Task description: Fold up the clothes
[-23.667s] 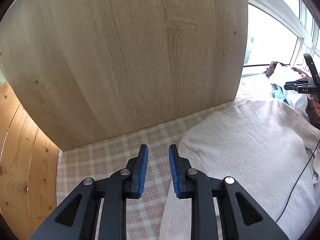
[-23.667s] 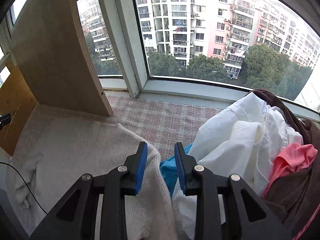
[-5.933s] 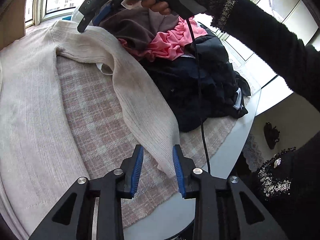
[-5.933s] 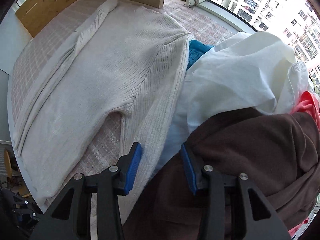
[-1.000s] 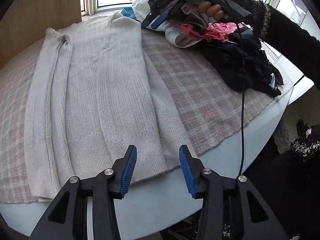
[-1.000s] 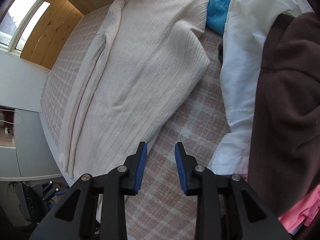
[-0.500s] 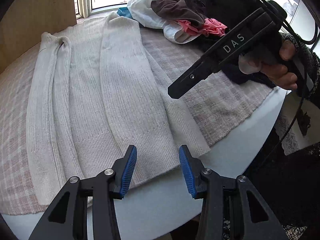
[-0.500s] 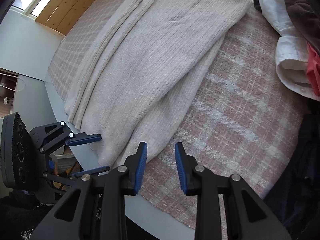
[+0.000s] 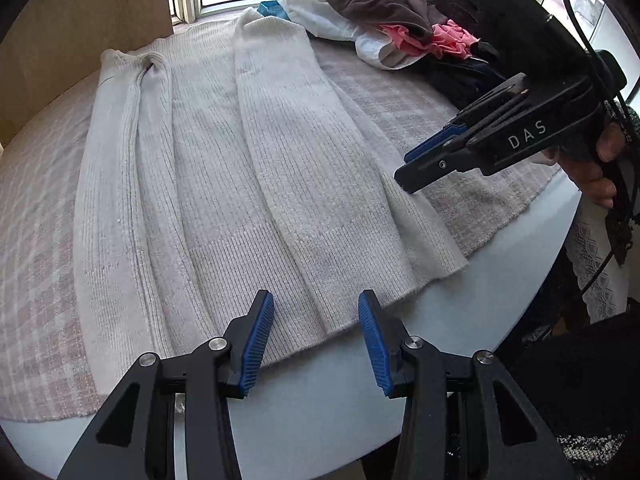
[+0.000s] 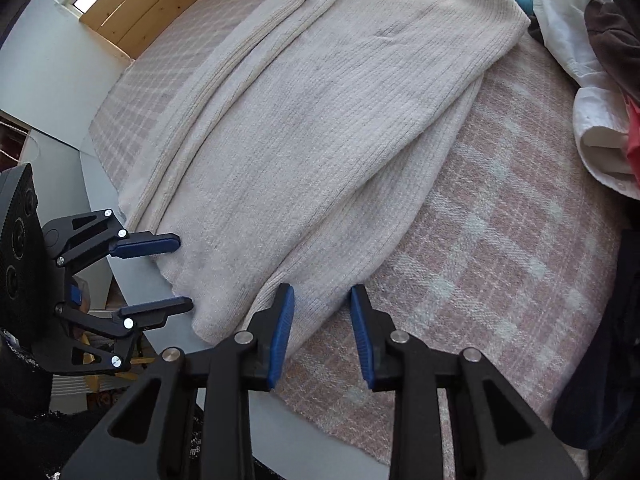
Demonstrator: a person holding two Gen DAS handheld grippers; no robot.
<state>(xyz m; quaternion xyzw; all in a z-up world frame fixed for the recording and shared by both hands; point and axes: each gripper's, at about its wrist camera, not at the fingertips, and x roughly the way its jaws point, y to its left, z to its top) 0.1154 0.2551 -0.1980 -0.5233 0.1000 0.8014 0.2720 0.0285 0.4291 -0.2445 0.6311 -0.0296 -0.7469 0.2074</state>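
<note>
Lying lengthwise, hem toward both wide-fingered grippers [image 9: 316,336] [image 10: 322,324]: cream sweater [image 9: 224,168], unheld.

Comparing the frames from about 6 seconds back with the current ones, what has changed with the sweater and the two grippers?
The cream sweater now has both sleeves folded in lengthwise over its body; earlier the right sleeve lay spread out towards the clothes pile. The right gripper has left the pile and come to the sweater's hem corner, open. The left gripper, also open, faces the hem, holding nothing. The pile and plaid cloth are unchanged.
</note>
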